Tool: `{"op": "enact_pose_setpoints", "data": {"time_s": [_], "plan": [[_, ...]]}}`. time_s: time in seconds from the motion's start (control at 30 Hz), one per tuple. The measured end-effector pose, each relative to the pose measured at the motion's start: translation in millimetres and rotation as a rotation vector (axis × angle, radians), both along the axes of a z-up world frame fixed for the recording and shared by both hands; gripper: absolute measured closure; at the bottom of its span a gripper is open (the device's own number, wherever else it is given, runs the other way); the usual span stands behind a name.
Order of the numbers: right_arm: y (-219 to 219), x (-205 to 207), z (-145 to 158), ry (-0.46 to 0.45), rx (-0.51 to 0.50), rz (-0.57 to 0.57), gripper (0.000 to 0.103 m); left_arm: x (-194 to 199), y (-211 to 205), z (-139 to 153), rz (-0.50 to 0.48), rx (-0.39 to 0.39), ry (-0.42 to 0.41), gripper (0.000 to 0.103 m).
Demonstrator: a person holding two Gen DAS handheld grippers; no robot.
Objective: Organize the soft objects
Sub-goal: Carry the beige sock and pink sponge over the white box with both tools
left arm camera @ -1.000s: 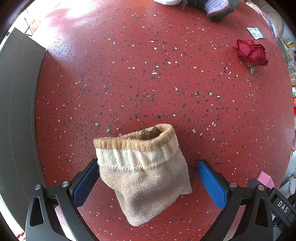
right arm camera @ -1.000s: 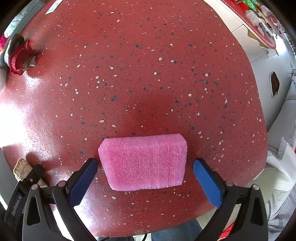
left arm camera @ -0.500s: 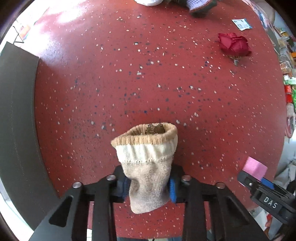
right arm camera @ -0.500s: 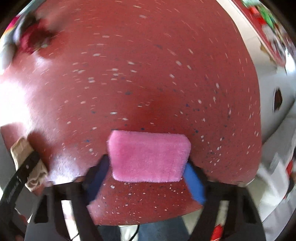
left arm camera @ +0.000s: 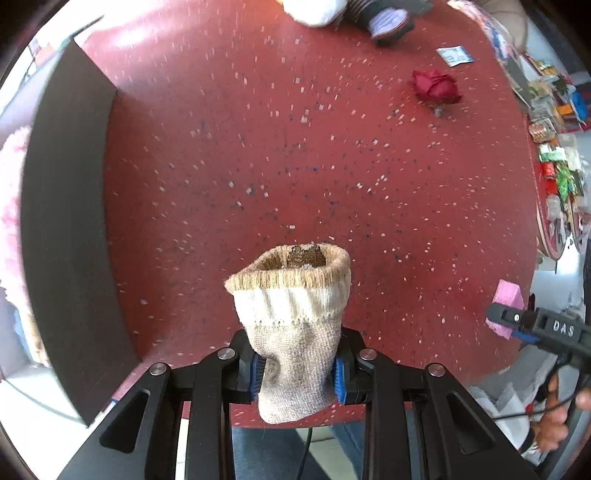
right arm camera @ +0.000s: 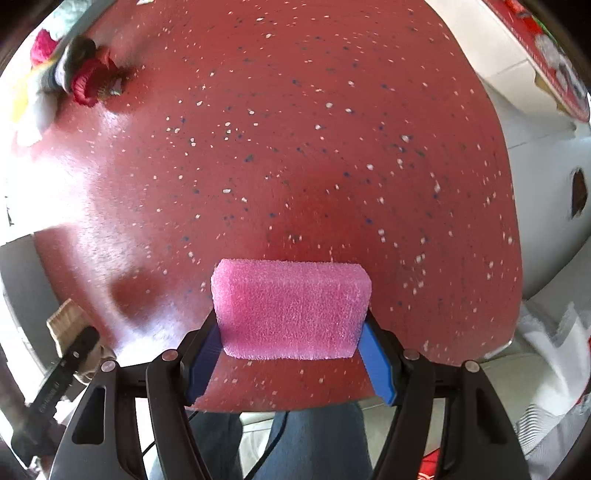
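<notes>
In the left wrist view a beige knitted sock [left arm camera: 295,332] with a tan cuff hangs above the red speckled table [left arm camera: 295,166]; my left gripper [left arm camera: 297,373] is shut on its lower part. The right gripper [left arm camera: 517,325] appears at that view's right edge with the pink sponge [left arm camera: 508,301]. In the right wrist view my right gripper [right arm camera: 291,354] is shut on the pink foam sponge [right arm camera: 291,306], lifted off the table [right arm camera: 295,147]. The sock [right arm camera: 66,325] and left gripper show at the lower left there.
A red fabric rose [left arm camera: 436,86] lies far right. A dark bin wall [left arm camera: 70,221] stands at the left, with something fluffy pink [left arm camera: 11,206] beyond it. Rolled socks [left arm camera: 384,18] and a white soft thing [left arm camera: 314,11] lie at the far edge. A small packet [left arm camera: 454,55] lies nearby.
Both grippers closed, the left on the sock and the right on the sponge, then lifted them off the table. The bin wall at the left now shows more fully.
</notes>
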State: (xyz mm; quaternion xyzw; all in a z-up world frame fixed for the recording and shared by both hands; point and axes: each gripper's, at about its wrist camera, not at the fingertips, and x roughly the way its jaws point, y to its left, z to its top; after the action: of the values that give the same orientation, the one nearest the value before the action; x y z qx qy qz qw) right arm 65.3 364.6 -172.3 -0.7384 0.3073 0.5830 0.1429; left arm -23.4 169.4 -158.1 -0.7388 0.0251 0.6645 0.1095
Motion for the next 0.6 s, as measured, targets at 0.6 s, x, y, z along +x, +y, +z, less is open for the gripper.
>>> {"op": "enact_pose_setpoints", "data": {"time_s": [0.6], "plan": [[-7, -34, 46, 0.105, 0.019, 0.078, 0.031, -9, -58, 106, 0.047, -0.005, 0.282, 0.073]]}}
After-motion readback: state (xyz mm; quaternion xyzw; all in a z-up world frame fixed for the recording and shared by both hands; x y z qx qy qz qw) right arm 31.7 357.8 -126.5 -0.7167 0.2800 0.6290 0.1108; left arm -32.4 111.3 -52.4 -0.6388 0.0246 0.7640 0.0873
